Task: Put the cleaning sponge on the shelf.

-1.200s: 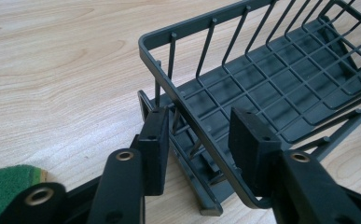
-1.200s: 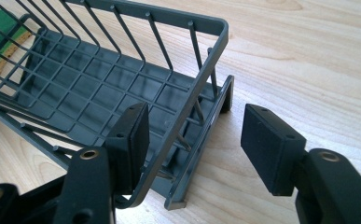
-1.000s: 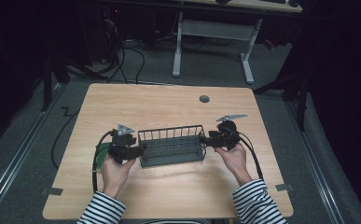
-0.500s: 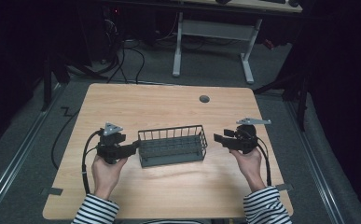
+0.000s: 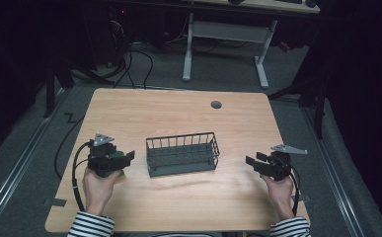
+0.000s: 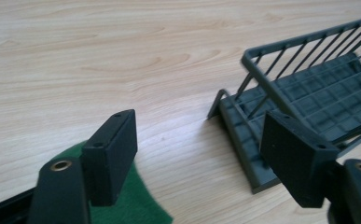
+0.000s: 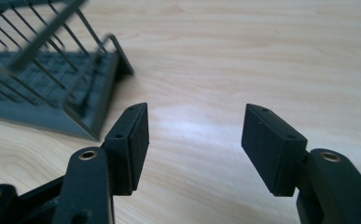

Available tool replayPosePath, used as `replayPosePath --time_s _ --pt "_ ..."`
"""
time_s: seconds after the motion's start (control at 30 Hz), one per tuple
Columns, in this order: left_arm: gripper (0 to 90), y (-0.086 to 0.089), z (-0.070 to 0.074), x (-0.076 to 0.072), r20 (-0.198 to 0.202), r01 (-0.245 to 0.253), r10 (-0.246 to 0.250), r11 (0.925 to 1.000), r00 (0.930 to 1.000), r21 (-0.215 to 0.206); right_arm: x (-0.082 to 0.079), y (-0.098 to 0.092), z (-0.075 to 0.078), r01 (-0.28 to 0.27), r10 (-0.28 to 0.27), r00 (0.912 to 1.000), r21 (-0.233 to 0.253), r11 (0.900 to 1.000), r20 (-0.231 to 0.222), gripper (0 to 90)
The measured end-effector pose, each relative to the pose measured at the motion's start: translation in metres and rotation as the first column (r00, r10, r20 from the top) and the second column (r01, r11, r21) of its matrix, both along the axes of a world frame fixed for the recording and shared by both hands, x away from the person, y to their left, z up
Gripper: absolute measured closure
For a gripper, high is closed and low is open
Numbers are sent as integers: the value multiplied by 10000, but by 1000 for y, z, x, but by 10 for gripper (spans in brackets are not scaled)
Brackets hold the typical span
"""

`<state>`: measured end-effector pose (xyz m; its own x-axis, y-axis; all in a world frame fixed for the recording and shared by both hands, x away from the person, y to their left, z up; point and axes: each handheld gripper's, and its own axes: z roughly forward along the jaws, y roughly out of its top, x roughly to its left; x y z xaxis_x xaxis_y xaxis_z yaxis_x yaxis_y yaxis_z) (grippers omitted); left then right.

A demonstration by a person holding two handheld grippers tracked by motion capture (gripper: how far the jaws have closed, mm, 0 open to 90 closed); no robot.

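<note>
A dark grey wire basket (image 5: 181,153) stands in the middle of the wooden table (image 5: 178,113), with nothing visible inside it. My left gripper (image 5: 128,157) is a short way off its left end, jaws open and holding nothing. In the left gripper view the basket (image 6: 308,98) lies ahead to the right of the left gripper (image 6: 201,154). My right gripper (image 5: 250,162) is well off the basket's right end, open and holding nothing. In the right gripper view the basket (image 7: 47,79) sits at the upper left, beyond the right gripper (image 7: 194,140).
A green pad (image 6: 127,205) lies on the table under my left gripper, also seen as the green pad (image 5: 118,173). A round cable hole (image 5: 216,104) is at the table's far side. A desk frame (image 5: 225,44) and cables stand on the floor beyond.
Both grippers have let go of the basket's ends and drawn away outward, the right one farther. The basket has stayed in place.
</note>
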<state>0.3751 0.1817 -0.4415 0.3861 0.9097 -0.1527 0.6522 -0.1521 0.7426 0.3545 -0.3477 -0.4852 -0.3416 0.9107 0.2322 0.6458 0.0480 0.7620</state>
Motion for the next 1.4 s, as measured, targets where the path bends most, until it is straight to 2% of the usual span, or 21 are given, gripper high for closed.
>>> replayPosePath --time_s 0.07,0.2,0.27,0.33,0.4,0.53,0.63,0.7,0.73,0.8,0.93,0.97,1.0,1.07,1.1,1.13,1.3,1.4 --pt "254 4 -2 -1 -96 -86 86 10000 9999 21 -4 -4 -8 171 -172 9998 -124 9998 -51 409" --pt "232 15 -7 -1 -296 -392 394 9992 9988 56 -12 -9 -24 562 -569 9984 -800 9952 -56 401" --pt "224 21 -10 -1 -418 -607 612 9981 9973 117 -14 -11 -32 752 -772 9969 -986 9923 -169 395" --pt "215 24 -12 -1 -481 -705 712 9974 9963 157 -17 -13 -39 956 -986 9950 -1406 9855 -147 393" --pt "210 32 -16 1 -702 -998 1017 9946 9923 300 -20 -14 -44 1087 -1111 9938 -1722 9790 -47 393" --pt "194 36 -21 5 -957 -1229 1254 9919 9875 320 -23 -12 -44 1325 -1350 9908 -2207 9663 39 380" --pt "178 35 -30 12 -1357 -1399 1456 9889 9800 502 -23 -9 -44 1439 -1466 9891 -2671 9529 98 358" --pt "165 35 -33 15 -1498 -1422 1487 9884 9775 532 -23 -9 -44 1457 -1486 9889 -2677 9524 95 353" --pt "162 33 -38 19 -1742 -1490 1569 9871 9721 579 -22 -10 -44 1499 -1534 9881 -2594 9541 67 351" --pt "160 30 -42 23 -1923 -1462 1571 9868 9687 695 -22 -10 -44 1522 -1565 9877 -2607 9533 46 346" --pt "154 24 -49 32 -2252 -1496 1731 9817 9588 1177 -22 -10 -44 1532 -1577 9875 -2623 9527 38 340" --pt "154 24 -49 32 -2252 -1496 1731 9817 9588 1177 -22 -10 -45 1538 -1584 9874 -2624 9526 36 339" --pt "154 21 -51 35 -2373 -1573 1847 9790 9537 1299 -22 -10 -45 1541 -1587 9873 -2621 9527 36 338" --pt "153 20 -53 39 -2404 -1603 1953 9744 9508 1577 -22 -10 -45 1544 -1590 9873 -2622 9526 35 337" --pt "153 20 -53 39 -2404 -1603 1953 9744 9508 1577 -22 -10 -45 1549 -1596 9872 -2622 9525 35 336" --pt "153 19 -54 41 -2466 -1683 2075 9708 9466 1706 -22 -10 -45 1551 -1598 9871 -2622 9525 34 336" --pt "161 18 -54 43 -2481 -1880 2278 9666 9416 1740 -22 -10 -45 1534 -1582 9874 -2626 9526 29 332" --pt "160 18 -55 43 -2508 -1971 2426 9611 9372 1934 -22 -10 -45 1528 -1575 9875 -2630 9526 30 331"
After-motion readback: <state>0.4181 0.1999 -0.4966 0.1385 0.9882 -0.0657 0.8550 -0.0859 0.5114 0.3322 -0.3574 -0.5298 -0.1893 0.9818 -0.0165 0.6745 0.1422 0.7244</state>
